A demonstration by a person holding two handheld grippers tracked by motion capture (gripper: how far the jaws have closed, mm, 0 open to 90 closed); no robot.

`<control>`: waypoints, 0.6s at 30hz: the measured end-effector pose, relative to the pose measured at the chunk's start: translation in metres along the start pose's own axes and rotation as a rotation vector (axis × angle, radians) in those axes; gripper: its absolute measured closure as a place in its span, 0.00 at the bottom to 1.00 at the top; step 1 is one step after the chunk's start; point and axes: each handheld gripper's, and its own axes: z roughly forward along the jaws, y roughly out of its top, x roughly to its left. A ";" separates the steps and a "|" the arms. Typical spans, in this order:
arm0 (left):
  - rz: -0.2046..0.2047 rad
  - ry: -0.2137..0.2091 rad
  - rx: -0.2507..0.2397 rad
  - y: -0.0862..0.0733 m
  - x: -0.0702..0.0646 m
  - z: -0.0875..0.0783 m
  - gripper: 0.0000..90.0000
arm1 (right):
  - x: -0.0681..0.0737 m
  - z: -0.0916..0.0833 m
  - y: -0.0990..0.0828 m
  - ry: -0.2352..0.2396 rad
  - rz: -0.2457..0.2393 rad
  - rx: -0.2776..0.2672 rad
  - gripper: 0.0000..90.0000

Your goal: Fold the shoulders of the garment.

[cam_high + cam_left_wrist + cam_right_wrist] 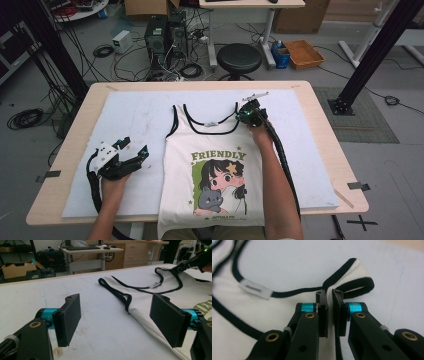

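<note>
A white tank top (215, 165) with black trim and a "FRIENDLY" cartoon print lies flat on a white mat (130, 120), its hem hanging over the table's near edge. My right gripper (245, 116) is at the top's right shoulder strap (359, 272). In the right gripper view, my right gripper (329, 293) is shut on that strap, which bunches and loops beyond the pads. My left gripper (142, 152) rests on the mat just left of the top. Its jaws stand wide open in the left gripper view (117, 315), with nothing between them, facing the left strap (115, 291).
The mat covers most of a wooden table (75, 145). A neck label (254, 288) sits inside the collar. Beyond the table are a black stool (240, 57), computer towers (165, 35), floor cables and black frame posts (370, 55).
</note>
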 end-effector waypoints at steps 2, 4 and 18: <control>-0.001 -0.001 0.002 0.000 0.000 0.000 0.28 | 0.003 -0.010 0.000 0.025 -0.019 -0.041 0.94; -0.004 0.000 0.000 0.000 0.000 0.000 0.28 | 0.007 -0.021 -0.003 0.051 -0.049 -0.078 0.94; -0.006 0.003 0.005 0.000 0.000 0.001 0.28 | 0.042 -0.056 -0.057 0.167 -0.191 -0.035 0.86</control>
